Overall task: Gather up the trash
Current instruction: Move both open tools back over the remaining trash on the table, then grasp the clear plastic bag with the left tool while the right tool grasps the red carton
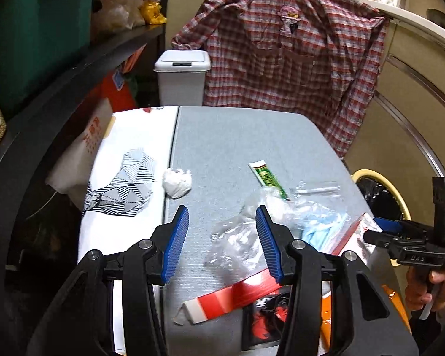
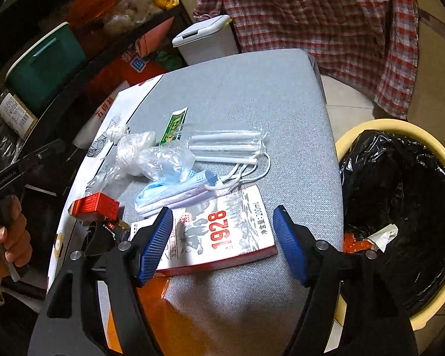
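A scatter of trash is shown on the grey table (image 2: 252,89): a flattened carton printed "1928" (image 2: 222,231) lies at the near edge, with blue face masks (image 2: 175,192) just beyond it and touching its far edge, and a crumpled clear plastic bag (image 2: 151,157) resting on the masks. A sealed clear packet of white masks (image 2: 228,145) is seen beside the bag, its ear loops trailing toward the carton, and a green wrapper (image 2: 173,126) lies partly under the bag's far side. A crumpled white tissue (image 1: 176,182) sits apart, near the seam where a white printed sheet (image 1: 124,184) covers the table's left part. A red-and-white folded carton strip (image 1: 231,299) is shown at the near side in the left wrist view. The right tongs (image 2: 222,244) are held spread wide just above the "1928" carton, one blue pad over its near left corner, the other beyond its right edge; nothing is pinched. The left tongs (image 1: 222,244) are likewise spread and empty, held over the plastic bag and the bare grey surface. To the right of the table stands a yellow bin (image 2: 368,127) lined with a black bag, with scraps of orange and white inside. Behind the table a white lidded bin (image 1: 182,78) and a hanging red plaid shirt (image 1: 290,56) are seen, and dark shelving with a teal box (image 1: 38,35) to the left.
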{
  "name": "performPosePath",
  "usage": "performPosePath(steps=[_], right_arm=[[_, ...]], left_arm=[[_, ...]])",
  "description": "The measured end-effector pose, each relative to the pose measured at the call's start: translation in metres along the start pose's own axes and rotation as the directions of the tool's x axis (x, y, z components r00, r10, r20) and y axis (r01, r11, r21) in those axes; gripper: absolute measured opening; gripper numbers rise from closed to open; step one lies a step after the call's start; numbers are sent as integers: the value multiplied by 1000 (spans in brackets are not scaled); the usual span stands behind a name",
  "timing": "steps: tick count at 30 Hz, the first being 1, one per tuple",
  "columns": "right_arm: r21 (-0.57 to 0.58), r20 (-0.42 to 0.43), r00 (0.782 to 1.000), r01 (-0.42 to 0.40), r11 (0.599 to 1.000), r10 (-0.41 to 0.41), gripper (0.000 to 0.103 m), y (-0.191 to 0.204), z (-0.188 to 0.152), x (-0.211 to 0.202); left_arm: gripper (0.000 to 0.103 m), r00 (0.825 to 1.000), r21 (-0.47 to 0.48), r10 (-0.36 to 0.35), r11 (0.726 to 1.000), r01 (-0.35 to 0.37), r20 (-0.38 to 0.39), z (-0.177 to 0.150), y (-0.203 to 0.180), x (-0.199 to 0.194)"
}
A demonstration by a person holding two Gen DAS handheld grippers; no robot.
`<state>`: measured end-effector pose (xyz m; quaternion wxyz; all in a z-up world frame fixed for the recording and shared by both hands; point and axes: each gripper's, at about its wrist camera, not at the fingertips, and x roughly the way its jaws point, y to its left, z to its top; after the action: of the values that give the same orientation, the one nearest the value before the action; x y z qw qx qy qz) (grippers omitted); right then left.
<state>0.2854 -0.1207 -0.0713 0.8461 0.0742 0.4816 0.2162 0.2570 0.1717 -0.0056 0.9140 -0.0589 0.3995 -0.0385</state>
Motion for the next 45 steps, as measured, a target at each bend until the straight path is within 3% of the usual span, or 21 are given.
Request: performPosePath(steps=[7,8,10,11,18,27,32,37,39,41,45], right_arm=[[0,10,1000,0,1000,0,70,5,5,3],[0,8,1000,0,1000,0,70,5,6,5],[-1,0,1000,1,1000,-1,70,5,6,8],[1,-6,1000,4,1000,-4,70,4,6,11],[25,-3,1000,5,1000,-5,70,-4,10,14],[-57,21,1000,14,998,-13,70,-2,37,19],[-101,-16,1000,7,995,-9,70,-4,63,42],[-145,-73,997,0,989,-11,69,-6,75,60],[-139,-79,997,-10,990,-1,68,-10,77,63],[-129,-85,996,-14,992,3,62,-12,76,65],[-155,-111,994,-20,988,3,29,-11,74,70]], left_arm=[[49,998,-33,-2,999,0,-63,-10,5,23],[52,997,-29,-14,1000,12,-76,-12,1,28],[70,995,-4,-31,1000,31,-98,-14,-10,38],[72,994,11,-28,1000,29,-103,-15,-14,43],[72,986,41,-21,999,28,-165,-16,-27,69],[71,979,68,-4,997,19,-205,-19,-31,88],[56,972,89,11,996,10,-233,-20,-32,94],[22,971,92,10,996,13,-241,-17,-29,93],[15,971,90,32,996,-11,-236,-15,-26,90],[15,974,68,40,997,-25,-225,-11,-20,86],[13,975,32,61,998,-56,-211,-6,-9,82]])
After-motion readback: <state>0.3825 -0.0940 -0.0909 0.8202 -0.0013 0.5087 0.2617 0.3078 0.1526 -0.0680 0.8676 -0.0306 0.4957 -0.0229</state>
